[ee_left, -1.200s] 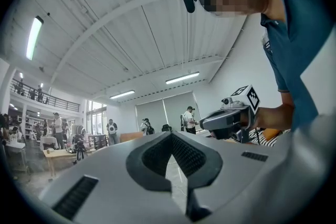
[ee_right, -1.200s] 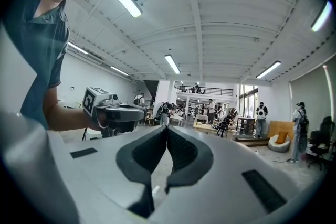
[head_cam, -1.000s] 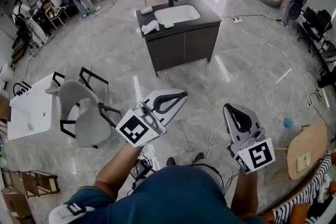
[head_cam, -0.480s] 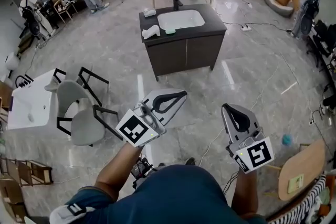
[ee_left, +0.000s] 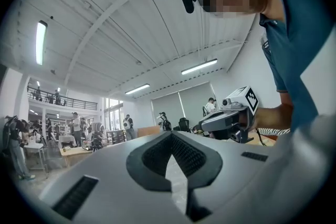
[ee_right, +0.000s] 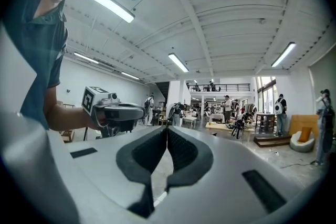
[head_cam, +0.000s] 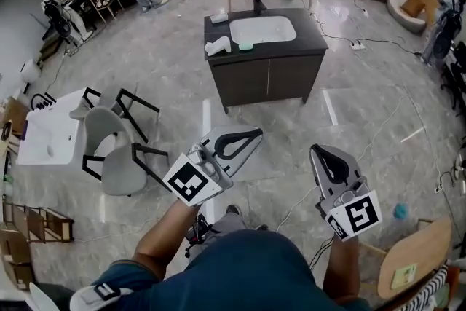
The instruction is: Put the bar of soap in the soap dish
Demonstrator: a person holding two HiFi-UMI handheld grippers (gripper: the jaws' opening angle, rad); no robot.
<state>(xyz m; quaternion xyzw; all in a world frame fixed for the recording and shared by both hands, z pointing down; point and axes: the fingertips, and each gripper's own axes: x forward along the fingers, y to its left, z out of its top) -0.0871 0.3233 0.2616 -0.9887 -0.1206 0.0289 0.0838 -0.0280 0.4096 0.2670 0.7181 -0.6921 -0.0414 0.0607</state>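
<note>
A grey marble floor (head_cam: 364,127) is seen across a large hall. A dark cabinet (head_cam: 269,76) is set on it well ahead of the person, and its worktop (head_cam: 309,40) is fitted with a white basin (head_cam: 262,30) and a black tap (head_cam: 256,2). A grey chair (head_cam: 116,164) is placed to the left, nearer the person. The left gripper (head_cam: 256,133) and the right gripper (head_cam: 318,149) are held level, well apart from the cabinet. Each is pressed together with nothing between its jaws. What seems to be the green bar of soap (head_cam: 246,46) is laid on the worktop just beside the basin's front left corner. A small white thing (head_cam: 219,17), perhaps the soap dish, is set at the back left corner, too small to be made out.
</note>
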